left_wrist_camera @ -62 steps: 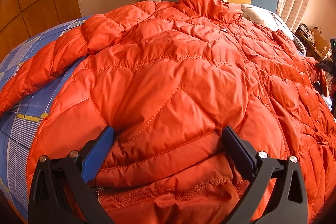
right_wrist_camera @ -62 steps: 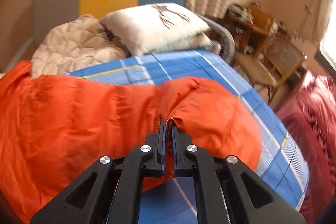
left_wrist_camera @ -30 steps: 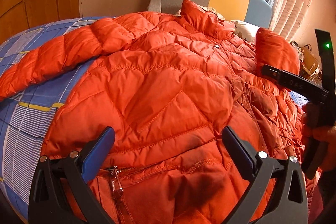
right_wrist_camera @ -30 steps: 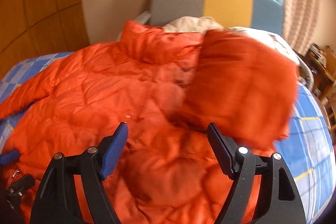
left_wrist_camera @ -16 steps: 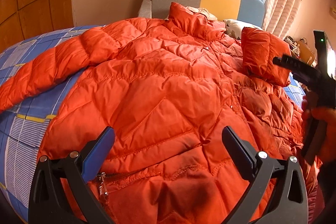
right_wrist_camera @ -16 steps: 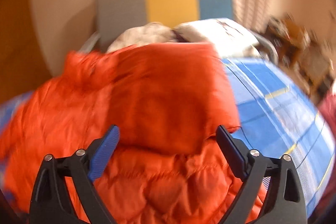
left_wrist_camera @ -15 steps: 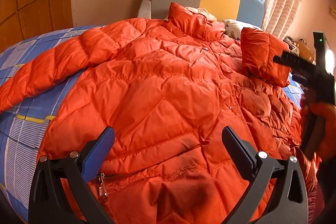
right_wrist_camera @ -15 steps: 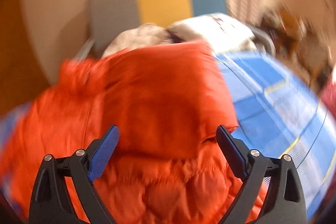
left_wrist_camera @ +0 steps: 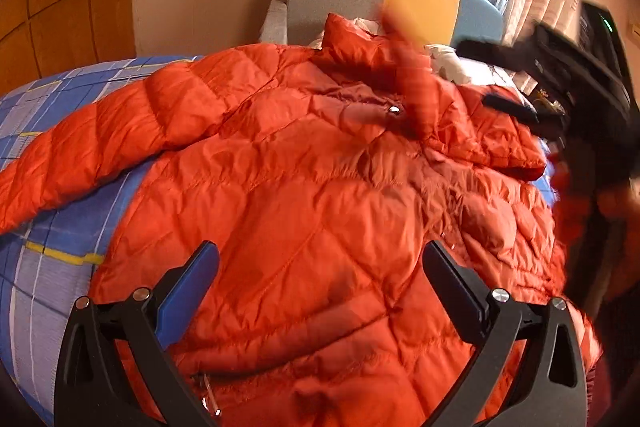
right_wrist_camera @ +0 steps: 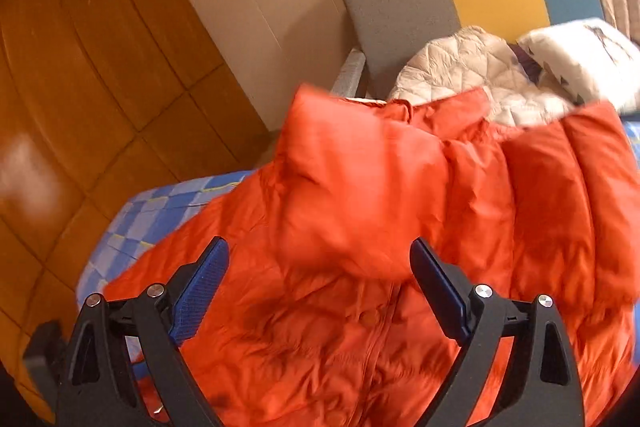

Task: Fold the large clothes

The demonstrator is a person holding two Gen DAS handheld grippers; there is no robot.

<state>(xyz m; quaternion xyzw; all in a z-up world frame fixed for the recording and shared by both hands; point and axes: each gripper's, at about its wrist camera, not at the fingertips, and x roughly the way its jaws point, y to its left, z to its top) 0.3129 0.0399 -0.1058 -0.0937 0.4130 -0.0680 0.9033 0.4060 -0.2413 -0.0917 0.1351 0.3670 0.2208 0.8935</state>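
A large orange quilted down jacket [left_wrist_camera: 300, 187] lies front-up on the bed, collar toward the headboard. One sleeve [left_wrist_camera: 100, 139] stretches out to the left over the sheet. The other sleeve [left_wrist_camera: 500, 135] is folded in across the chest. My left gripper [left_wrist_camera: 320, 251] hovers open over the jacket's lower front with nothing between its pads. In the right wrist view the jacket [right_wrist_camera: 360, 207] fills the middle, blurred, and my right gripper [right_wrist_camera: 319, 247] stands open just above the collar area, holding nothing. The right gripper [left_wrist_camera: 560, 87] also shows as a dark blur at the right edge of the left wrist view.
The blue plaid bedsheet [left_wrist_camera: 60, 235] shows left of the jacket. A grey, yellow and blue headboard [right_wrist_camera: 400, 7] stands behind, with a cream quilted garment [right_wrist_camera: 460, 75] and a pillow [right_wrist_camera: 580, 55] at its foot. A wood-panelled wall [right_wrist_camera: 80, 67] runs along the left.
My right gripper carried the sleeve over the jacket, opened and let it go, then swung left toward the collar. The sleeve now lies folded across the chest. My left gripper stayed open and lifted slightly.
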